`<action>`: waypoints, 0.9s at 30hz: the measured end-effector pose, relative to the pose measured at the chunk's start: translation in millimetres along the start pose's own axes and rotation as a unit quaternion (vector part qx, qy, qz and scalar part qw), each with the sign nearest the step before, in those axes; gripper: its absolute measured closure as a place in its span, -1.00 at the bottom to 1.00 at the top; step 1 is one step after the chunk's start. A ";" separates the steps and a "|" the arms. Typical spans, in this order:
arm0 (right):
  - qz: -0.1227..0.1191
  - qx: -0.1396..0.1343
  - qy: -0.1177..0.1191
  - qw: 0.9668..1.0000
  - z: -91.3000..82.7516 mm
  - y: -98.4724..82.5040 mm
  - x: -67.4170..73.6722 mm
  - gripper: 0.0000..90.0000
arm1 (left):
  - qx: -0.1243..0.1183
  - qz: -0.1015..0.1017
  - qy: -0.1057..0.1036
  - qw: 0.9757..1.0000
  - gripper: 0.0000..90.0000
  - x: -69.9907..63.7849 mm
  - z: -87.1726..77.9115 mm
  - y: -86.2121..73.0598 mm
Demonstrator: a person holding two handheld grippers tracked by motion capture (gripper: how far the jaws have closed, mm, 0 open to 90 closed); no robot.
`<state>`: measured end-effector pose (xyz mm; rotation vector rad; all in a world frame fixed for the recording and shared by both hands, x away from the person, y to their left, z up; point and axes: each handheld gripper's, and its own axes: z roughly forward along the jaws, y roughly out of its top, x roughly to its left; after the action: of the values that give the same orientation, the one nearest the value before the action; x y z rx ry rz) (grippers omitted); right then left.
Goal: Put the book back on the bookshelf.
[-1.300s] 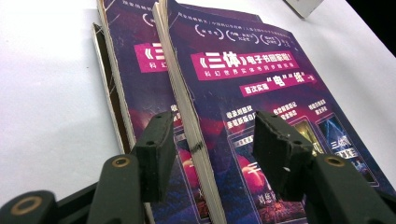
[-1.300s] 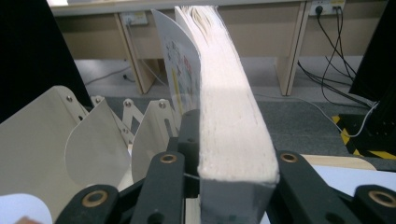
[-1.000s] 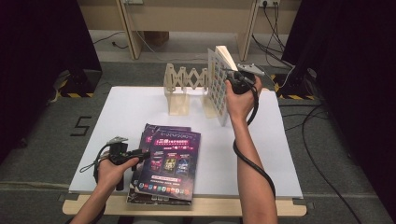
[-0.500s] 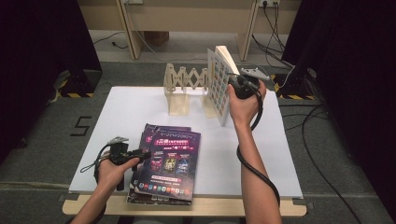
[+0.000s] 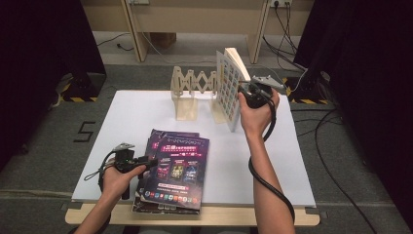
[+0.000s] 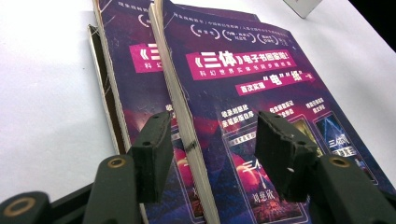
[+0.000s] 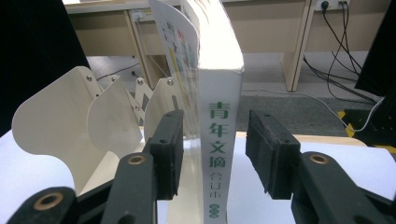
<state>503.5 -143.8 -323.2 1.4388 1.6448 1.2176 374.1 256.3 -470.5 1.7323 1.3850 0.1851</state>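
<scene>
The right gripper (image 7: 212, 154), whose jaws have just been opening, stands spread around the spine of the upright white book (image 7: 219, 116) that stands in the wooden rack (image 5: 192, 90), pads clear of it on both sides, the rack's leaves to its left.

A book (image 5: 233, 83) stands in the rack (image 5: 195, 90), behind stacked magazines (image 5: 175, 168) on the table (image 5: 282, 161).

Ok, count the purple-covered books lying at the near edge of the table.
3 by the left gripper view: a top book, a second book under it showing to its left, and a third book's edge lower still. More could be hidden underneath.
</scene>
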 end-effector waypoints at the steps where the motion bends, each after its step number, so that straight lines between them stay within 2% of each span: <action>1: 0.001 0.000 0.001 1.000 -0.7 -0.1 0.2 0.26 | 0.000 0.000 0.000 1.000 0.01 -0.1 0.0 0.0; 12: 0.002 -0.002 0.002 1.000 -7.9 -0.6 -0.5 0.26 | 0.001 0.003 0.001 1.000 0.01 -1.0 0.5 0.1; 27: 0.005 0.004 0.009 1.000 -19.8 -10.9 -1.8 0.26 | 0.004 0.004 -0.001 1.000 0.01 -2.3 2.1 -0.6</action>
<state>481.9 -150.0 -326.0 1.4464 1.6589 1.2328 374.0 253.2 -471.2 1.7447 1.3796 0.1818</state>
